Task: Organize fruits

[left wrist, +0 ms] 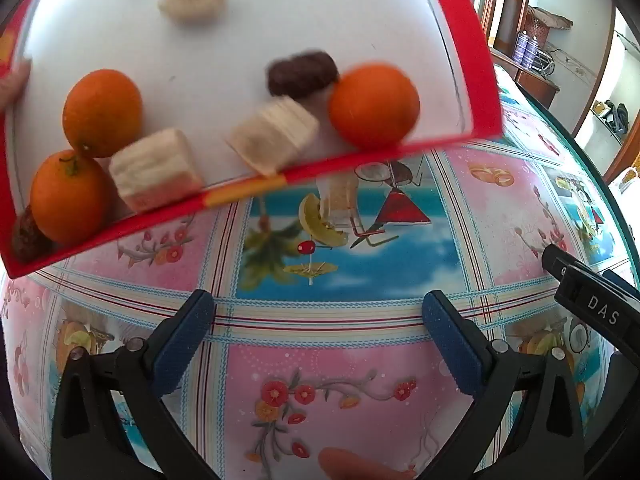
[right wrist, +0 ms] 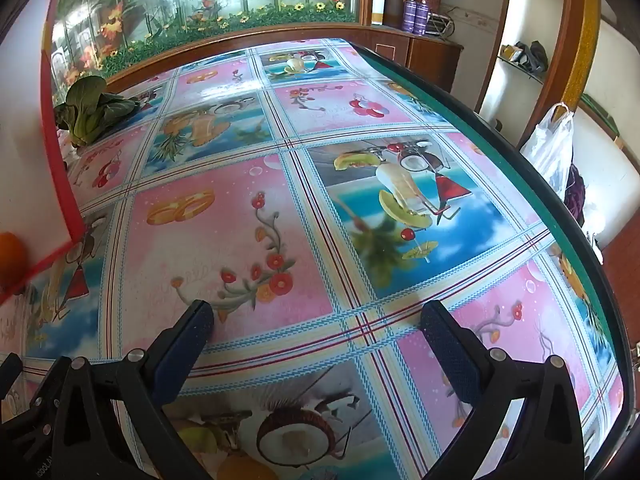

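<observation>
On the left, a red-rimmed white tray (left wrist: 448, 32) carries three oranges: two touching at its left end (left wrist: 102, 112) (left wrist: 68, 196) and one (left wrist: 374, 106) near its right corner. Pale wafer blocks (left wrist: 154, 170) and a brown biscuit (left wrist: 302, 72) lie between them. A fingertip (left wrist: 14, 80) touches the tray's left edge. Below, the left gripper (left wrist: 318, 322) hangs wide open, holding nothing. To its right, the right gripper (right wrist: 318, 330) is equally spread and empty over the fruit-patterned tablecloth (right wrist: 224, 216). A bok choy (right wrist: 94, 110) lies by the tray's far side. Beyond the table's right edge, a white plastic bag (right wrist: 550, 148) hangs, with two purple spray cans (right wrist: 416, 16) on the cabinet behind.
</observation>
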`<act>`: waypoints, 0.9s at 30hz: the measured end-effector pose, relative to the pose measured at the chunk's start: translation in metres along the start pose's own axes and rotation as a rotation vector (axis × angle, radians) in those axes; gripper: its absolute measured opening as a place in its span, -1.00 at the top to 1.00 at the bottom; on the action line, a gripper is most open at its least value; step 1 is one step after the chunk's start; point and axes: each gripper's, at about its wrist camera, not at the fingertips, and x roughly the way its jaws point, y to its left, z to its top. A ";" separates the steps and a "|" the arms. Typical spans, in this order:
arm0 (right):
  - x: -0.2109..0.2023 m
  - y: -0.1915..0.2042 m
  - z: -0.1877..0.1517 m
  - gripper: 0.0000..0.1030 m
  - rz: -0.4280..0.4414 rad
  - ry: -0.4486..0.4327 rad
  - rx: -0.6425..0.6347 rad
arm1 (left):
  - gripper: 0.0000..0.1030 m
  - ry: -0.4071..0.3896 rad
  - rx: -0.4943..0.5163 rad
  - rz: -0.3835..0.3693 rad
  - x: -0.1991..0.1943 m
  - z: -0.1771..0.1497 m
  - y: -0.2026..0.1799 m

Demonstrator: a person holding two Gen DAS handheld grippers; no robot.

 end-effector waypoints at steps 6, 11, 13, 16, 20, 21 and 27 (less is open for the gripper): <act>0.000 0.000 0.000 -0.99 0.000 0.000 -0.001 | -1.00 0.000 0.000 -0.001 0.000 0.000 0.000; 0.000 0.000 0.001 -1.00 0.000 -0.002 0.000 | -1.00 0.000 -0.001 -0.001 0.000 0.000 0.000; 0.000 0.000 0.001 -1.00 0.000 -0.001 -0.001 | -1.00 0.001 -0.001 -0.001 0.000 0.000 0.000; 0.000 0.000 0.001 -0.99 0.000 0.000 0.000 | -1.00 -0.002 -0.001 -0.002 0.000 0.000 0.000; 0.000 0.000 0.001 -0.99 0.000 0.000 0.000 | -1.00 -0.001 0.000 -0.002 -0.001 -0.001 0.000; 0.001 0.000 0.001 -0.99 0.000 0.000 -0.001 | -1.00 -0.003 -0.001 -0.003 -0.001 0.000 0.002; 0.001 0.000 0.001 -0.99 0.001 0.000 -0.001 | -1.00 -0.001 0.000 -0.003 0.003 0.001 0.002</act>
